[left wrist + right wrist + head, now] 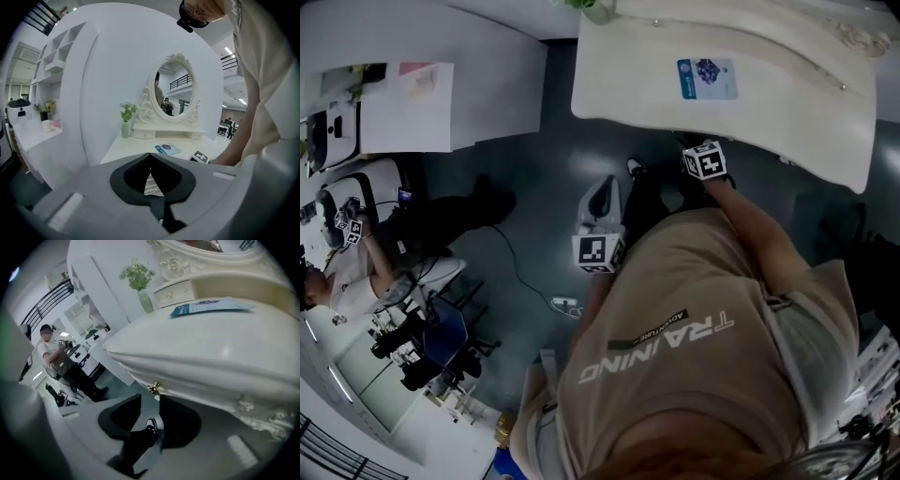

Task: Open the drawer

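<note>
Since the drawer is tucked beneath the tabletop, it cannot be seen in the head view. Only the dressing table (628, 94) is shown at twelve o'clock, with a blue booklet (707, 79) lying on it. The right gripper (694, 142) is held near the table's front edge, at about one o'clock from the left gripper (605, 192), which hangs over the floor, apparently out of the way.

In the left gripper view, the jaw tips are seen pressed together with nothing between them. The tool is pointed towards the mirror (174, 89) but stands well apart from the table, so it is judged idle.

In the right gripper view, the jaws are spread apart and empty. The gold knob (154, 388) on the drawer (211, 397) sits just beyond the tips, at twelve o'clock of the gap, not yet touched. The jaws are judged to be lined up so that the knob can be taken between them and pulled.
</note>
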The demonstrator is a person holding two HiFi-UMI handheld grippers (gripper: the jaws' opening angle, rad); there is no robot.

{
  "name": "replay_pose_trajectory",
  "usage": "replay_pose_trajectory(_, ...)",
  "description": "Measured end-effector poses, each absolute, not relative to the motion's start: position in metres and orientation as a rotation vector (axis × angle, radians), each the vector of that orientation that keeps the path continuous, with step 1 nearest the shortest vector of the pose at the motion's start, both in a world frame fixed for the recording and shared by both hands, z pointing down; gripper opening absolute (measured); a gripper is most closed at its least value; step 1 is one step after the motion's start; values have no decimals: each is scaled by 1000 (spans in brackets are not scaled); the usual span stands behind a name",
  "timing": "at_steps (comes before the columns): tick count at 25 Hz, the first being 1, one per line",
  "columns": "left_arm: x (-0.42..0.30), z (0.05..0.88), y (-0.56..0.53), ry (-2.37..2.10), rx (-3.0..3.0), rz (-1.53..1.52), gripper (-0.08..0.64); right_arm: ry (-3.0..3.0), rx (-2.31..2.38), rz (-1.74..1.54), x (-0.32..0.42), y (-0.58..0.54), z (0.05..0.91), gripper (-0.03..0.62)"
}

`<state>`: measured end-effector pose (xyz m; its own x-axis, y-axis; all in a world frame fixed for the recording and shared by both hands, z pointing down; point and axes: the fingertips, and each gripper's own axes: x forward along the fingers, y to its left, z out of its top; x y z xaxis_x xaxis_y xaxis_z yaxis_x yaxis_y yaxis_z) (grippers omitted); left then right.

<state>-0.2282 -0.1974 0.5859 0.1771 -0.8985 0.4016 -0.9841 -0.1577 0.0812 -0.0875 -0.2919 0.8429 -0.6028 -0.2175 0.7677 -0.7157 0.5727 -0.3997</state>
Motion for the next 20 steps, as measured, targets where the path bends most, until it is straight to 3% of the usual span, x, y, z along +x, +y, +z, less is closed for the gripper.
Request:
replay_pose_trajectory(7,-277,583,-200,-1717,2202,390,6,-2004,935,972,-110,-301,851,156)
replay_pose_trajectory(20,-347,596,-217,-1567,2323,410,6,-1876,1058,951,-119,-312,869,127)
